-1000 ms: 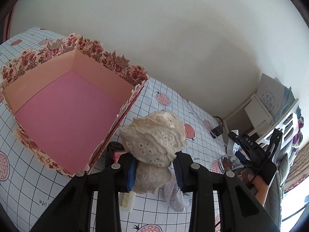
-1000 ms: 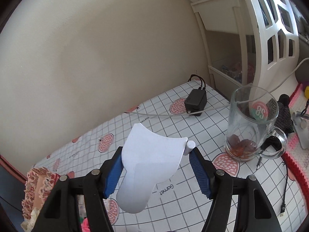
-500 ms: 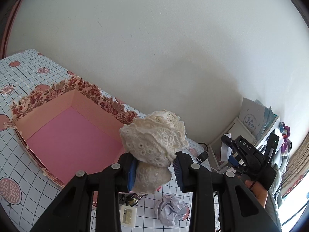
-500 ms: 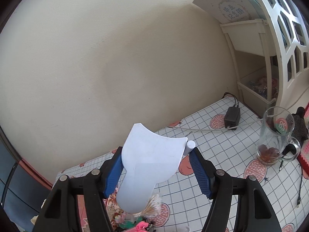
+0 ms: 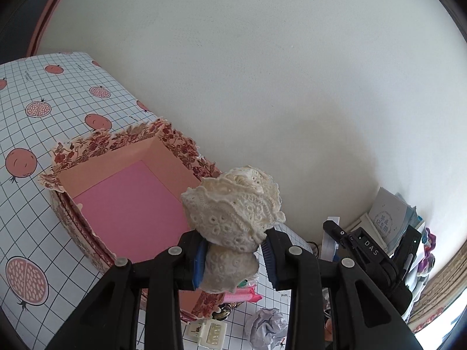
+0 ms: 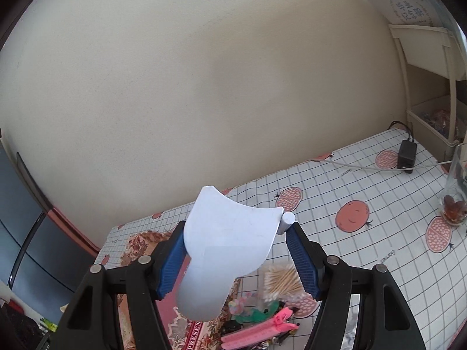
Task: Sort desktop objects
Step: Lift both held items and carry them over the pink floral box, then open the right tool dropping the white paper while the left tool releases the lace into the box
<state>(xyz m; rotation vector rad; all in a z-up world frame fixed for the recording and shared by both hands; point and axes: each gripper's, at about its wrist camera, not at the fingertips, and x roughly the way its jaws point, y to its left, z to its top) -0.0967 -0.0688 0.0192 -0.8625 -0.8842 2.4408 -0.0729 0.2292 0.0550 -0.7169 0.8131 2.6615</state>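
Change since earlier frames: both grippers were raised and drawn back from the tabletop, so that the floral box (image 5: 122, 192) was seen smaller and farther off than a second before, and the glass mug (image 6: 456, 186) was pushed to the right edge of the right wrist view.
Lace bundle (image 5: 233, 213): a cream eyelet-lace bundle was held in the air above the near right corner of the floral box, over the box's rim.
Left gripper (image 5: 233, 259): it was clamped on the lace bundle, the blue pads pressed against the bundle's lower part.
White sheet (image 6: 224, 248): a curved white sheet with a small white cylinder (image 6: 286, 221) at its right edge was held up nearer the camera than the floral box, whose patterned rim (image 6: 140, 242) showed behind it at the left.
Right gripper (image 6: 238, 258): it was closed on the white sheet, which was bowed between the blue pads.
Floral box: it was seen open, with a pink floor and peach inner walls, resting on the grid-patterned tablecloth (image 5: 35, 134).
Beside the floral box: a pink clip (image 6: 259, 332), a pack of cotton swabs (image 6: 281, 281), a crumpled paper ball (image 5: 267, 328) and a white plug (image 5: 207, 331) lay near its right side.
Well apart from the floral box: a black adapter (image 6: 406, 154) lay by the white shelf (image 6: 423, 58).
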